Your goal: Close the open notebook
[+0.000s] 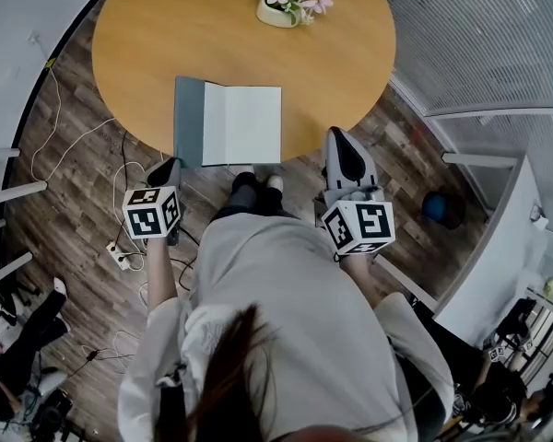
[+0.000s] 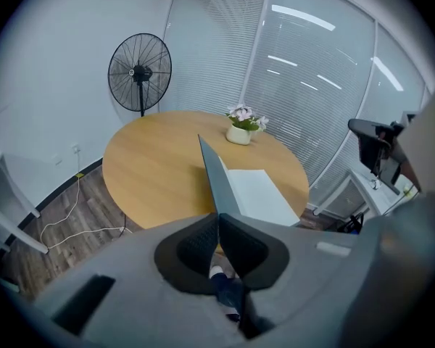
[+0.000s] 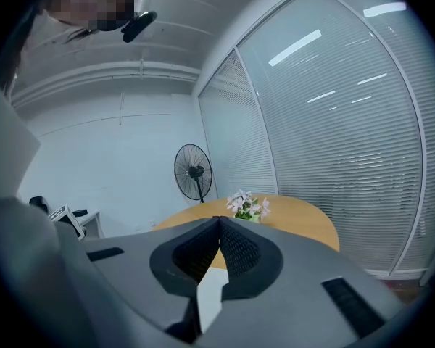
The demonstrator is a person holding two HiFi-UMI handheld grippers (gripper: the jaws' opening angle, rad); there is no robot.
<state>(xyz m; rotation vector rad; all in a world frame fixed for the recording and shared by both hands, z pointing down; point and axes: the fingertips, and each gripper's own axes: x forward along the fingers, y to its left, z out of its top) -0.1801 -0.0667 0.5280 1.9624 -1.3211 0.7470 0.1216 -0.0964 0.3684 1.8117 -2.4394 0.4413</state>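
Note:
The notebook lies open at the near edge of the round wooden table (image 1: 157, 35), its white page (image 1: 244, 124) flat. Its grey-blue cover (image 1: 188, 122) tilts up off the table on the left. In the left gripper view the cover (image 2: 212, 172) rises edge-on straight from the jaws, beside the page (image 2: 255, 193). My left gripper (image 1: 170, 168) is shut on the cover's near corner; its tips (image 2: 218, 218) meet there. My right gripper (image 1: 339, 136) hovers at the table's edge, right of the notebook, shut (image 3: 219, 221) and holding nothing.
A white pot of pink flowers (image 1: 282, 2) stands at the far side of the table. Behind the table is a standing fan (image 2: 139, 69), with blinds along the windows. Cables and a power strip (image 1: 122, 258) lie on the wood floor at left. A white desk (image 1: 498, 256) stands at right.

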